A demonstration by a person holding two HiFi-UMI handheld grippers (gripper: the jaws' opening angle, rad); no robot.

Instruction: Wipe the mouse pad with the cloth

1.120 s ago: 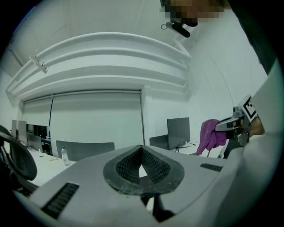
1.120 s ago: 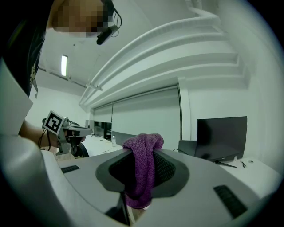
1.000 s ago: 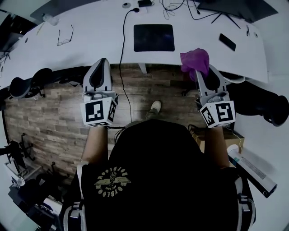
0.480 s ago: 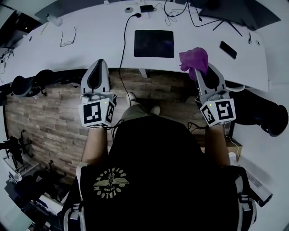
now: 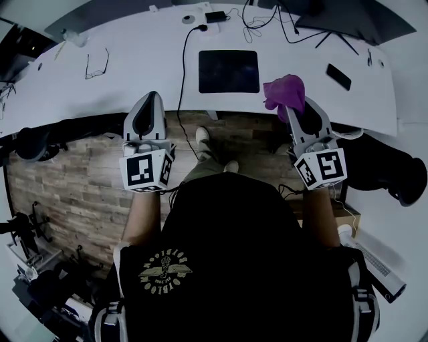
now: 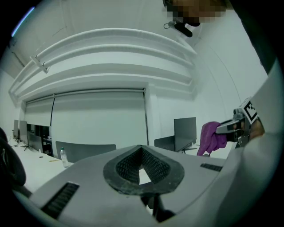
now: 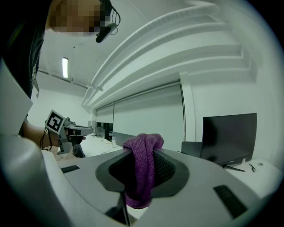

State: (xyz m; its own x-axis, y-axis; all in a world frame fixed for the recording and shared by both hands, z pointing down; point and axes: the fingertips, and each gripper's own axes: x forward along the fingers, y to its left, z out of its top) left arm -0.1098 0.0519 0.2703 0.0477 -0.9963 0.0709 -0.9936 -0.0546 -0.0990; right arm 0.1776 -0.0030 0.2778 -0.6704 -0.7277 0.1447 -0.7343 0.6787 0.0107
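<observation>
right gripper view, right gripper (image 7: 141,150) pinching cloth (image 7: 143,177)

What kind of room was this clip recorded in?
Most likely an office: a long white desk holding a mouse pad and a phone, with a monitor at its far edge.

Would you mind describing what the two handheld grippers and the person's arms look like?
Both the left gripper and right gripper have pale grey, tapered shells, with dark cross-hatched pads lining the jaws. Each carries a white cube printed with black square markers at its rear. The person wears a black short-sleeved T-shirt with a pale round emblem on it; the forearms are bare.
</observation>
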